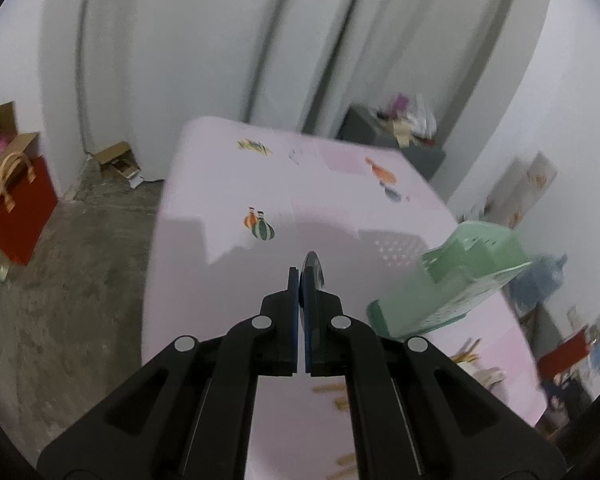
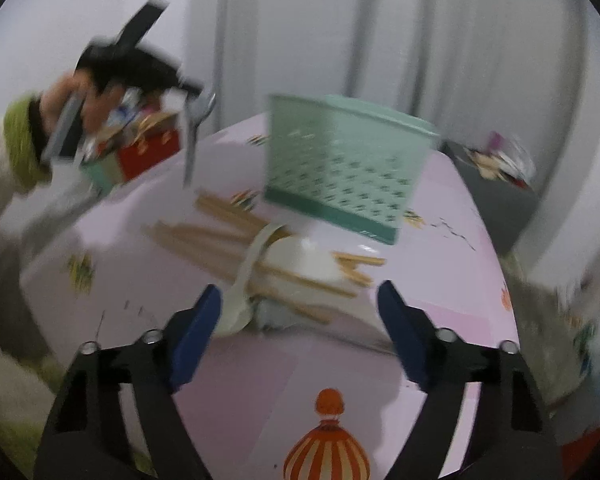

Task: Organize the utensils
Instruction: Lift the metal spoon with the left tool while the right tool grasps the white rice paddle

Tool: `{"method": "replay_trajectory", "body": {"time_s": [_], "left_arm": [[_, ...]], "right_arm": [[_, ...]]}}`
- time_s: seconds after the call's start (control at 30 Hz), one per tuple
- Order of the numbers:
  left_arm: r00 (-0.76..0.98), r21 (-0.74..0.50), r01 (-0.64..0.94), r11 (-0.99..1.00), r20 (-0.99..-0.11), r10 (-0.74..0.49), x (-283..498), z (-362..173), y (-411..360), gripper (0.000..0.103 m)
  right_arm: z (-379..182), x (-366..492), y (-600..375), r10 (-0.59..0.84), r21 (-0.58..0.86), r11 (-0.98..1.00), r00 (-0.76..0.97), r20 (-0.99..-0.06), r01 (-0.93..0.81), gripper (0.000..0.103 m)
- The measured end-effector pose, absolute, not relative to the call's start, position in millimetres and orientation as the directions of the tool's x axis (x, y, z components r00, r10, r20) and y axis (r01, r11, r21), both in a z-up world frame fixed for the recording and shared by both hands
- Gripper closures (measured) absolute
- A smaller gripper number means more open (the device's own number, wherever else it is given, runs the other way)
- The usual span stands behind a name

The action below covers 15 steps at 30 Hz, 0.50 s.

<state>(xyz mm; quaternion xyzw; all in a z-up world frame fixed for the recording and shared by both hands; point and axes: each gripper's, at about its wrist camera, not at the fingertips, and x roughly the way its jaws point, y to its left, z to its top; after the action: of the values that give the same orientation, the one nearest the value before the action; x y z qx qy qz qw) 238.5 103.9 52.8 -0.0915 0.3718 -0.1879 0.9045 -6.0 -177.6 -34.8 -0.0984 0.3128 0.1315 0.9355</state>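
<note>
My left gripper (image 1: 301, 276) is shut on a metal spoon (image 1: 315, 268), held above the pink table; the right wrist view shows it raised at upper left (image 2: 188, 92) with the spoon (image 2: 194, 132) hanging down. A green perforated utensil basket (image 1: 456, 280) (image 2: 340, 168) stands on the table right of it. My right gripper (image 2: 300, 312) is open and empty, low over a pile of wooden chopsticks (image 2: 220, 224), a white spoon (image 2: 244, 276) and a white dish (image 2: 300, 264).
The pink patterned tablecloth (image 1: 320, 184) (image 2: 260, 380) covers the table. A red bag (image 1: 20, 208) and a cardboard box (image 1: 118, 160) sit on the floor at left. A dark cabinet (image 1: 392, 140) with clutter stands behind the table. Curtains hang at the back.
</note>
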Motion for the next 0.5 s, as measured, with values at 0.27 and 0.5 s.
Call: {"method": "replay_trajectory", "body": {"time_s": [0.27,0.5], "left_arm": [[0.750,-0.310,0.227,0.923,-0.548,-0.369,164.9,73.5,116.0,0.102],[0.766,-0.306,0.242,0.921,-0.522,-0.375,137.1,70.4,109.0,0.102]], "right_arm": [[-60.5,-18.1,-133.4,0.212,-0.319,0.784,0.713,-0.668,-0.532,0.053],[-81.2,-22.5,-111.2,0.160,-0.523,0.599,0.731,-0.663,-0.606,0.059]]}}
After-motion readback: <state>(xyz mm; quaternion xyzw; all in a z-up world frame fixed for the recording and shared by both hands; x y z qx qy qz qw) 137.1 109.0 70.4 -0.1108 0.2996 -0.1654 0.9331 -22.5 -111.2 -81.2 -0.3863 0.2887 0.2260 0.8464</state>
